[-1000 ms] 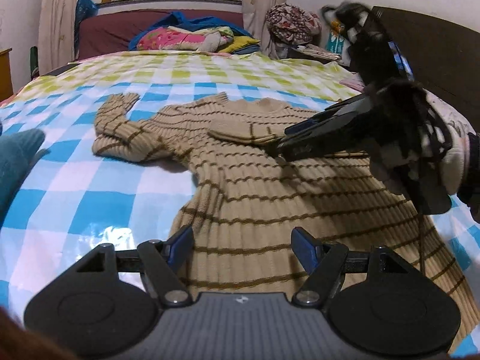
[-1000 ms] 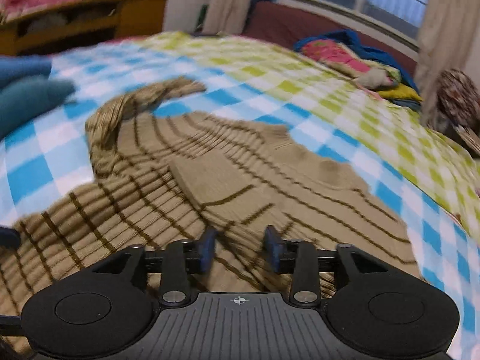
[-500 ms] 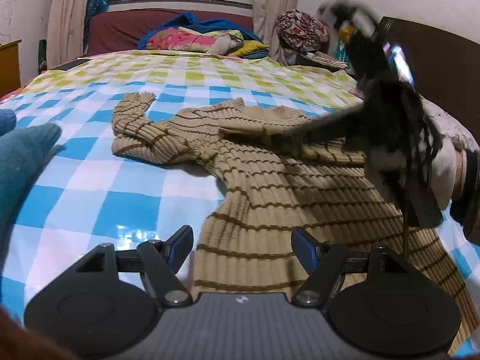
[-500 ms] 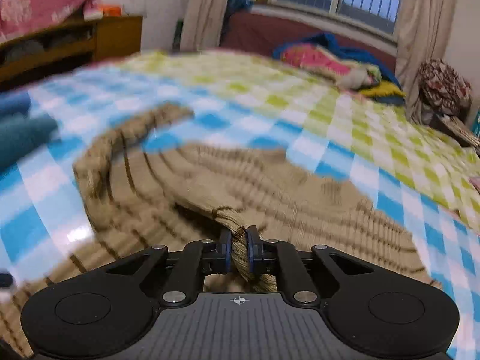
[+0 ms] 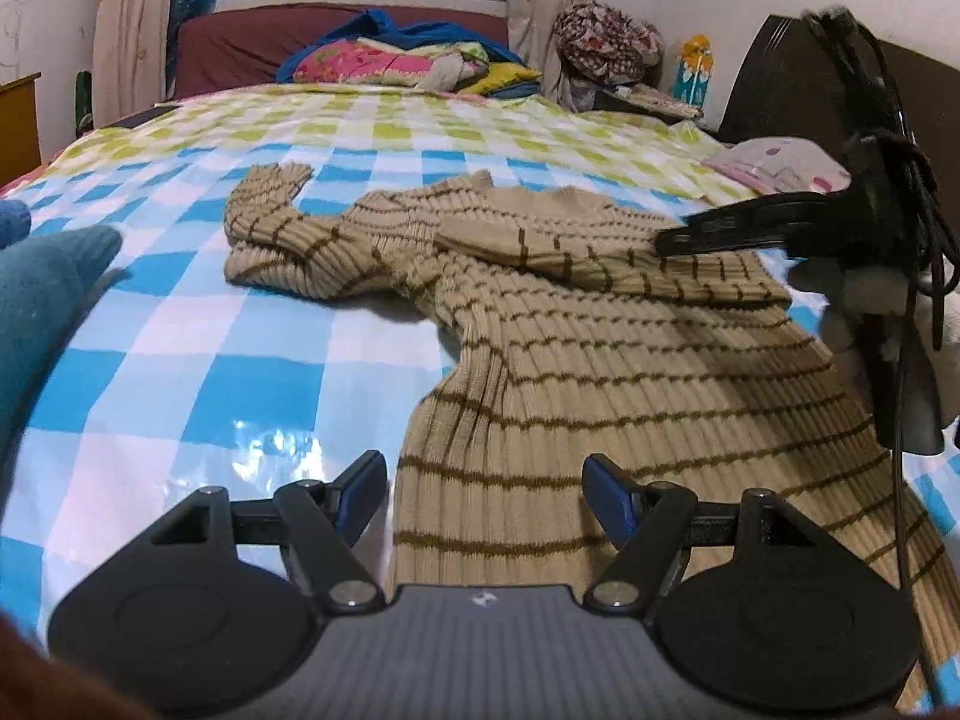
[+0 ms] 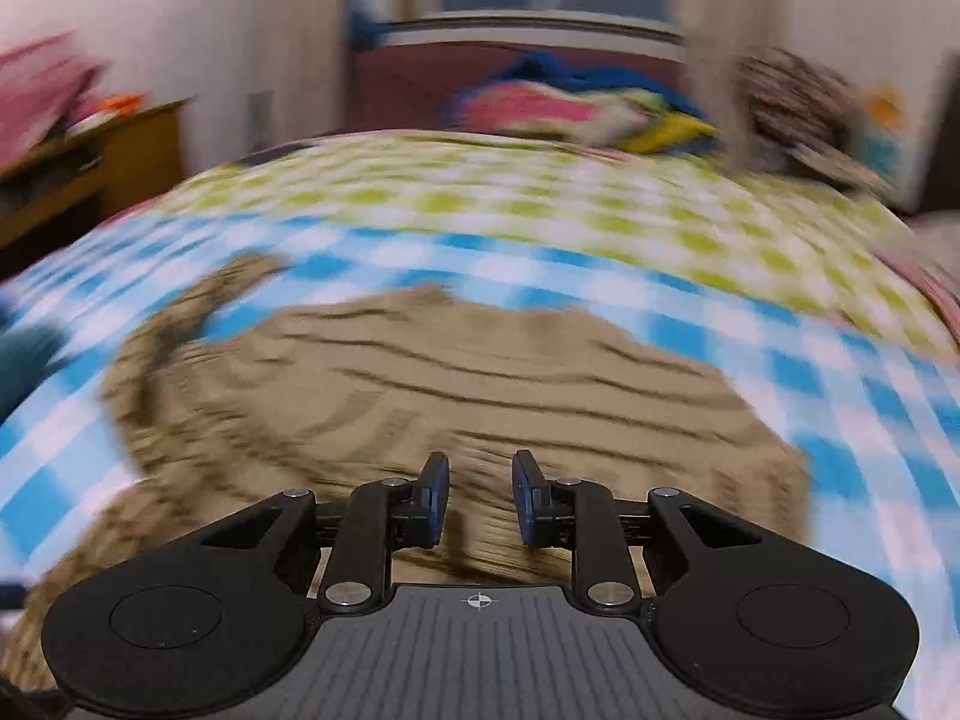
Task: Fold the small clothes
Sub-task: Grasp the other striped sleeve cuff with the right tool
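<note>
My left view is sharp: ribbed tan sweater flat on the checked bed, one sleeve folded across. Right view is blurry. Left gripper wide apart, right gripper apart too, both holding nothing.

Right wrist view was smeared by motion blur

The sweater stripes ran together; at 3 o'clock in the left view its hem was cut off

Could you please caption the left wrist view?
Open left tool hovers over a striped sweater on the checkered bedspread.
</note>
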A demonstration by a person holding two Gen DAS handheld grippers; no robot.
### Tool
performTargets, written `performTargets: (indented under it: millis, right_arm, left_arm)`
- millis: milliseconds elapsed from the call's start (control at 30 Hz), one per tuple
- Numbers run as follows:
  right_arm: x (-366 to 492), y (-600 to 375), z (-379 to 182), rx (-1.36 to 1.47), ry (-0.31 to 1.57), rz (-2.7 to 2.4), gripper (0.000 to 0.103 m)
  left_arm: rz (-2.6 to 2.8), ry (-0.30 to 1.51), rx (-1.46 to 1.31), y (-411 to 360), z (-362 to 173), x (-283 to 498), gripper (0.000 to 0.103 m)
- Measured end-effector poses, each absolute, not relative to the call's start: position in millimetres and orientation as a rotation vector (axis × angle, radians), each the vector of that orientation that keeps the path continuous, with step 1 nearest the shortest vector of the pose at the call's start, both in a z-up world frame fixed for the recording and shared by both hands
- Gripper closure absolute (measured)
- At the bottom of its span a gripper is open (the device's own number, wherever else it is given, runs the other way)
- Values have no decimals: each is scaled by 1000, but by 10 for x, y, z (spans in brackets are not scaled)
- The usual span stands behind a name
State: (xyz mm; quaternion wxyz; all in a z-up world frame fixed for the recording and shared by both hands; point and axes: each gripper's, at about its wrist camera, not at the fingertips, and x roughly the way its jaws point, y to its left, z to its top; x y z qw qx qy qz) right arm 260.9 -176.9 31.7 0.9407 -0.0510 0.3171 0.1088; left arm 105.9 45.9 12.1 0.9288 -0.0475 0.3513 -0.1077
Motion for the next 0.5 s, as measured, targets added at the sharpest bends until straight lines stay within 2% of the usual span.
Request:
performTargets:
  millis: [133, 500]
  right_arm:
    - [2697, -2053, 106, -74, 739, 82, 80]
    - [2605, -1829, 314, -61, 673, 185, 80]
  left_arm:
    - [-211, 733, -39, 380, 68, 1049, 26]
    - [-172, 749, -30, 367, 112, 887, 26]
